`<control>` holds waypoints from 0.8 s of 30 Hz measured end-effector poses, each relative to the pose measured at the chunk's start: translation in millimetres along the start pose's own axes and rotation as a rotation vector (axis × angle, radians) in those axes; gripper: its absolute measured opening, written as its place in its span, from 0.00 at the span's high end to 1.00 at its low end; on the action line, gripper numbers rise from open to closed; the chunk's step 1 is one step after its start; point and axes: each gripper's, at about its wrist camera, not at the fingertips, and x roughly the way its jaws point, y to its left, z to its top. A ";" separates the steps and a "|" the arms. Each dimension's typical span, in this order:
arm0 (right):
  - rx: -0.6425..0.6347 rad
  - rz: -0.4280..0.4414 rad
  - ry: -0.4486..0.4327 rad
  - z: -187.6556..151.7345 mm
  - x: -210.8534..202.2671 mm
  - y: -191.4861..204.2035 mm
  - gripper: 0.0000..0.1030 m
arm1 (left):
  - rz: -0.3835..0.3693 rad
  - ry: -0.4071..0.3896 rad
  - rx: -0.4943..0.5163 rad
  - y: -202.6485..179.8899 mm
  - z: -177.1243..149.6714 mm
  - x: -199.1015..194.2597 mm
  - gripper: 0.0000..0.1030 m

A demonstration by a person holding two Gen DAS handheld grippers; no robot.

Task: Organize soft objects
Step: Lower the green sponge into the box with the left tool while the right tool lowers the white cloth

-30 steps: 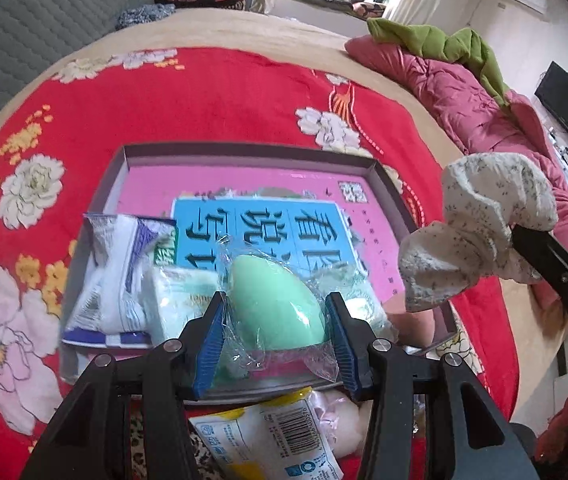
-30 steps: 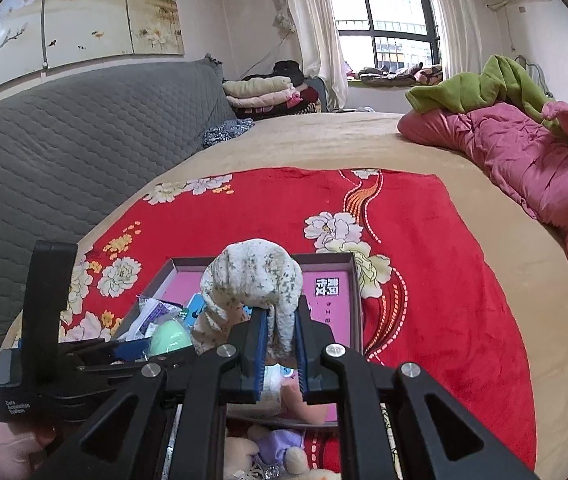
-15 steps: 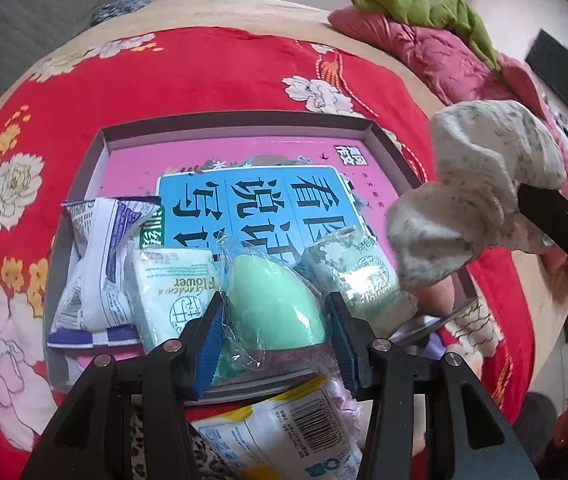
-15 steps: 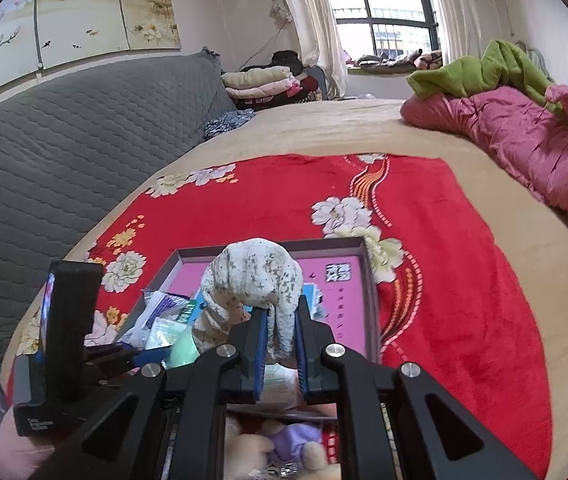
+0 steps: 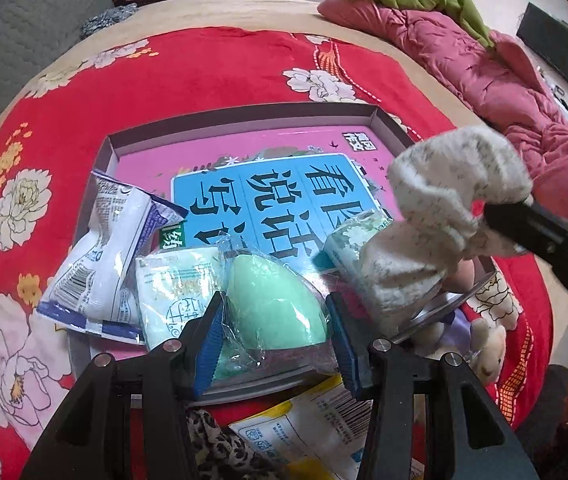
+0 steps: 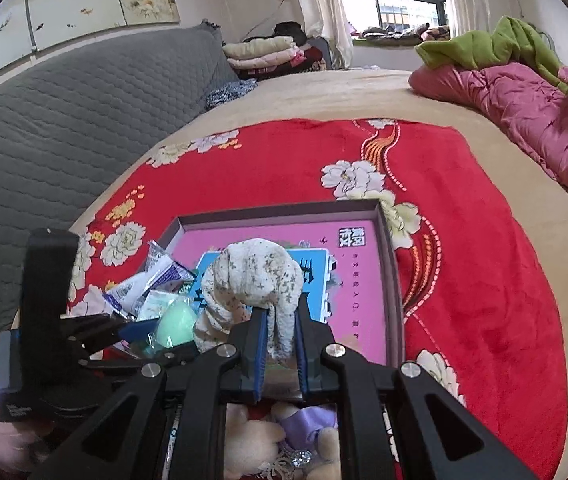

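- My right gripper [image 6: 278, 336] is clamped tight on the speckled white cloth [image 6: 254, 276]. Compared with a second ago it has come down and in: the cloth now hangs low over the near right part of the box [image 5: 380, 114], where before it sat higher, out past the right edge.
- In the left wrist view the cloth [image 5: 444, 216] now overlaps the right-hand tissue pack [image 5: 348, 242]; can't tell if it touches it yet.
- My left gripper [image 5: 276, 336] hasn't changed its opening: jaws at a middling width, blue pads either side of the green sponge [image 5: 274, 308] in its clear wrapper. Pads look pressed on the wrapper, so I read it as held.
- The sponge sits at the near edge of the box, between the two tissue packs; the left tissue pack [image 5: 176, 292] and the blue-white snack bag [image 5: 104, 264] are by the near left corner.
- The view has rolled slightly, so the box looks turned in the left camera; contents unmoved as far as I can see.
- Meaning: the cloth drop-off looks close, probably the near right corner. Release not done yet.
- Risk: the cloth lands on the right edge instead of inside. The plush toy [image 6: 272, 440] and yellow packet [image 5: 316, 432] are outside the near edge, not yet sorted.
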 end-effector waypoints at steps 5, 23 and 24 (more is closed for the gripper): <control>-0.021 -0.013 0.042 -3.3 14.9 6.0 0.88 | -0.011 -0.005 -0.007 1.7 -0.5 0.2 0.51; 0.013 -0.078 0.092 -4.2 12.6 -10.5 0.88 | -0.065 -0.013 -0.055 -1.8 -3.2 -6.8 0.51; 0.017 -0.069 0.090 -2.8 10.0 -9.6 0.88 | -0.065 -0.014 -0.054 -2.3 -3.6 -7.7 0.51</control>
